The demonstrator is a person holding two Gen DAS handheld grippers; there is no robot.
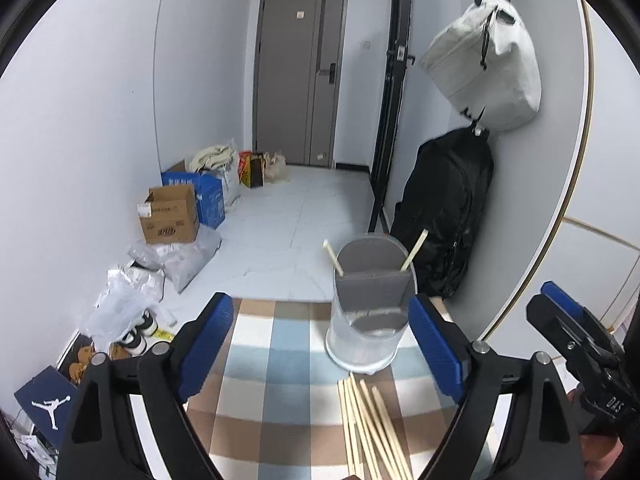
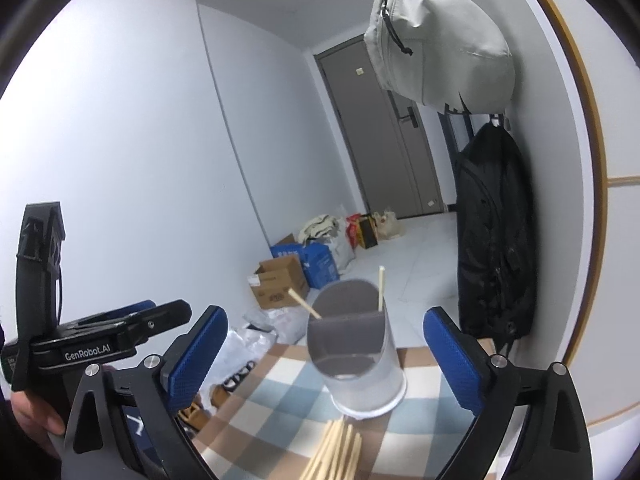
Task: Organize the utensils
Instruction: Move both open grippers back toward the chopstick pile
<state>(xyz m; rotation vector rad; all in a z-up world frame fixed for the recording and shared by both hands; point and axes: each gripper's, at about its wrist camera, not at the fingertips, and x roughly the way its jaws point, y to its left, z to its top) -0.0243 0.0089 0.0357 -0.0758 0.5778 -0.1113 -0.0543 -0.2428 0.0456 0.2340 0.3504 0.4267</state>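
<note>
**Both grippers wide and empty before the utensil holder**

The left gripper (image 1: 324, 344) points downward over the checked tablecloth (image 1: 256, 364), its blue pads (image 1: 206, 344) spread wide with nothing between them but cloth and the holder beyond. The right gripper (image 2: 324, 360) is held closer to level, jaws equally wide and empty, framing the same holder. Each gripper shows in the other's view: the right one at the far right edge of the left wrist view, the left one at the left edge of the right wrist view, where a hand (image 2: 32, 420) grips its handle. That hand is cut off by the frame edge.

The clear utensil holder (image 1: 366, 320) stands upright on the cloth near the table's far edge, split by a grey divider (image 1: 374, 284). Two chopsticks (image 1: 333, 258) lean out of it in opposite directions, one at each end of the divider; their lower ends are hidden inside. A bundle of loose chopsticks (image 1: 370, 428) lies on the cloth just in front of the holder, apart from it, their near ends running out of the bottom of both views, so their count is uncertain.

Beyond the table, a grey bag (image 1: 486, 66) and a black backpack (image 1: 444, 208) hang on the wall, and cardboard boxes (image 1: 170, 216) sit on the floor.
</note>
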